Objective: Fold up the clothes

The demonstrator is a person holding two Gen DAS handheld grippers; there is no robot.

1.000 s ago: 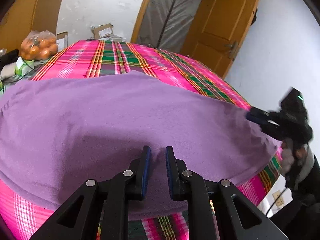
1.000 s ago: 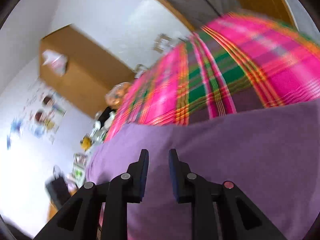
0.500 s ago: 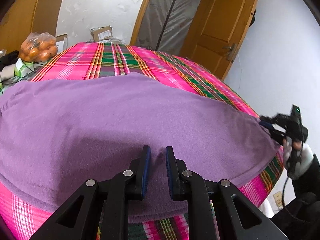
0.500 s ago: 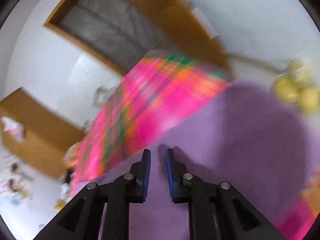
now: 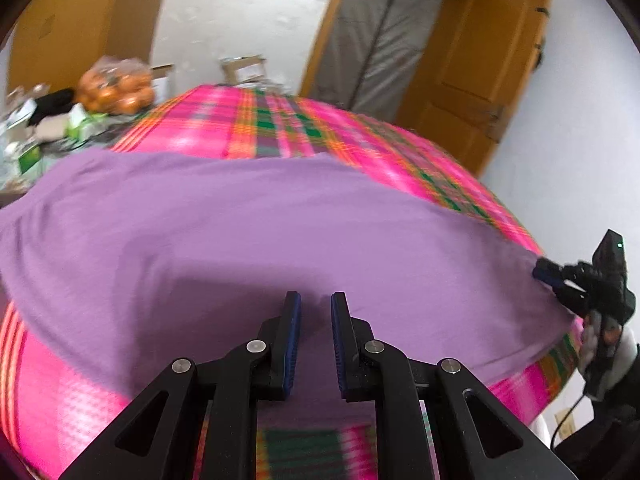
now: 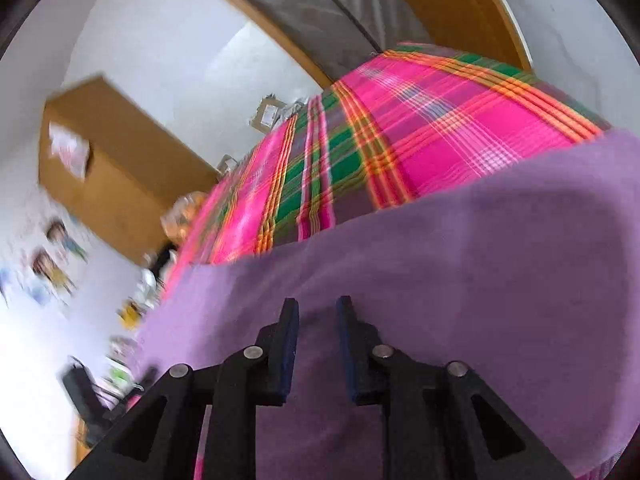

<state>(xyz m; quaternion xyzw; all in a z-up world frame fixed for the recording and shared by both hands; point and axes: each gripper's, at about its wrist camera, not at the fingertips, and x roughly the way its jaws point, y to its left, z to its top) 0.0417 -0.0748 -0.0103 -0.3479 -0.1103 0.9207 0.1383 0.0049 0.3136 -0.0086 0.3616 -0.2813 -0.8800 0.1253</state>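
The purple cloth (image 5: 280, 232) is being spread flat; left gripper (image 5: 316, 340) is slightly parted, empty, right gripper (image 6: 318, 344) is opening, empty, so an edge must be gripped next.

- Far half of plaid-covered table (image 5: 280, 128): bare, open passage.
- Left edge crowded: bag of oranges (image 5: 116, 88), small boxes (image 5: 28, 156), dark clutter.
- Cardboard boxes (image 5: 244, 68) stand past the far edge.
- Purple cloth (image 5: 240, 232) lies flat, no bumps.

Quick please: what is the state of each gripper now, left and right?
Left gripper: jaws slightly apart, nothing held, over the purple cloth.
Right gripper: jaws opening, nothing gripped, above the cloth.
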